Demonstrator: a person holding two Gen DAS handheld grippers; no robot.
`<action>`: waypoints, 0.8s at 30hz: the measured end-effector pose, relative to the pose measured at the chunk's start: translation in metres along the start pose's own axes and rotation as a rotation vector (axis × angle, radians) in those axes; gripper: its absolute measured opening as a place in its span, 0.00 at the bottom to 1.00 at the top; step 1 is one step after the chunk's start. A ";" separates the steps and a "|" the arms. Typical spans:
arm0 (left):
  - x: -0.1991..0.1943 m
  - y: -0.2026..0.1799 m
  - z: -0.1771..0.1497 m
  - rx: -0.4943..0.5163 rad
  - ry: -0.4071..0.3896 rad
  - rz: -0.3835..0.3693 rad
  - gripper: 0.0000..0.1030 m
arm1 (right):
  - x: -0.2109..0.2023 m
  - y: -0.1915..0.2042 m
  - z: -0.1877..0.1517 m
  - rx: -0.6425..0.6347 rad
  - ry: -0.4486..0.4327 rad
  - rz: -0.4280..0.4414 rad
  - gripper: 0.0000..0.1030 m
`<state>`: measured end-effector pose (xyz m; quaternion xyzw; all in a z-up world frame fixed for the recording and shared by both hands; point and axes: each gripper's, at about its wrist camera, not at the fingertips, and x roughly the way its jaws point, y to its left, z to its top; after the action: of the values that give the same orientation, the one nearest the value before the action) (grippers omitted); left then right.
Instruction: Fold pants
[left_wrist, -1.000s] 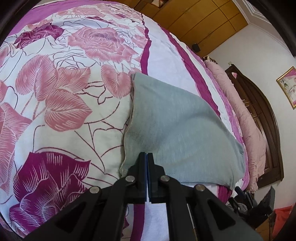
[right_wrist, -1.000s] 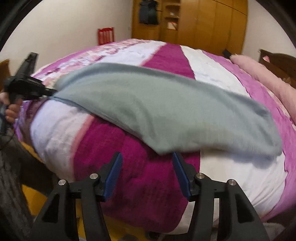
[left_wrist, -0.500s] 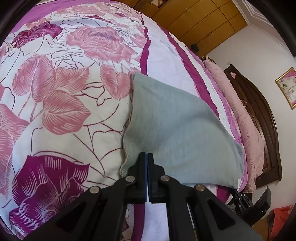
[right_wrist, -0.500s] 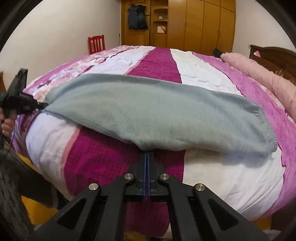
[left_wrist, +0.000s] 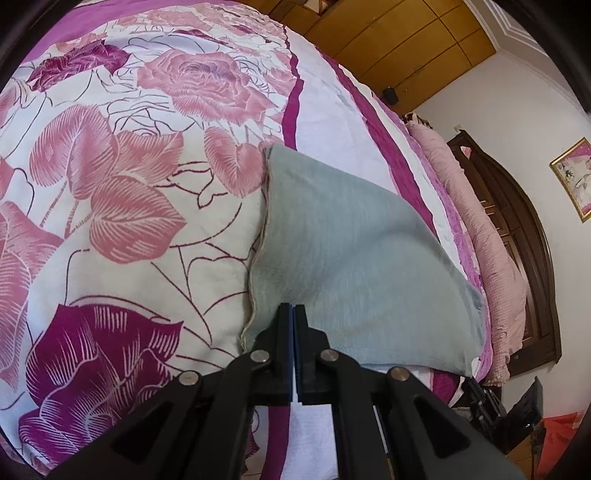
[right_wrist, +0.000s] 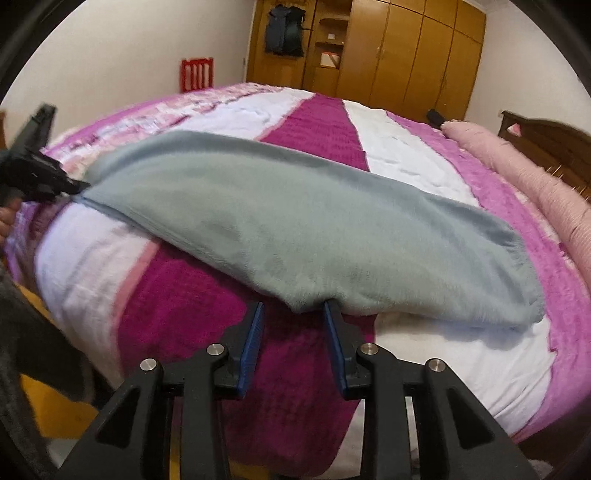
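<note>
The grey-green pants (left_wrist: 354, 254) lie folded lengthwise across the bed near its foot edge; they show as a long band in the right wrist view (right_wrist: 295, 229). My left gripper (left_wrist: 293, 314) is shut on the near corner of the waist end. It also shows at the far left in the right wrist view (right_wrist: 74, 184). My right gripper (right_wrist: 293, 314) is open, its jaws either side of the pants' near edge, one fingertip (right_wrist: 330, 306) touching the cloth, nothing held.
The bed has a floral pink and magenta cover (left_wrist: 110, 206) with white and magenta stripes (right_wrist: 207, 325). A pink rolled blanket (right_wrist: 546, 192) lies by the dark headboard (right_wrist: 554, 144). Wooden wardrobes (right_wrist: 406, 51) and a red chair (right_wrist: 197, 74) stand behind.
My right gripper, open a second ago, shut at the pants' edge half a second ago and has now opened again. My left gripper stays shut on the pants' corner.
</note>
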<state>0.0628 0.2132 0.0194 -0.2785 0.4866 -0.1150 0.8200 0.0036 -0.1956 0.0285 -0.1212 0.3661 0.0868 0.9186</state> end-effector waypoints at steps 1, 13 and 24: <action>0.000 0.000 0.000 -0.006 0.002 -0.003 0.02 | 0.000 0.001 0.001 -0.007 -0.014 -0.019 0.26; 0.001 0.000 -0.001 -0.012 0.005 -0.002 0.02 | -0.017 -0.011 -0.009 -0.008 0.022 -0.021 0.02; -0.005 -0.003 -0.001 -0.007 -0.019 0.036 0.02 | -0.030 -0.018 -0.011 0.007 0.090 -0.017 0.02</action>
<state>0.0603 0.2128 0.0242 -0.2735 0.4841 -0.0960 0.8256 -0.0204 -0.2177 0.0446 -0.1246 0.4064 0.0722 0.9023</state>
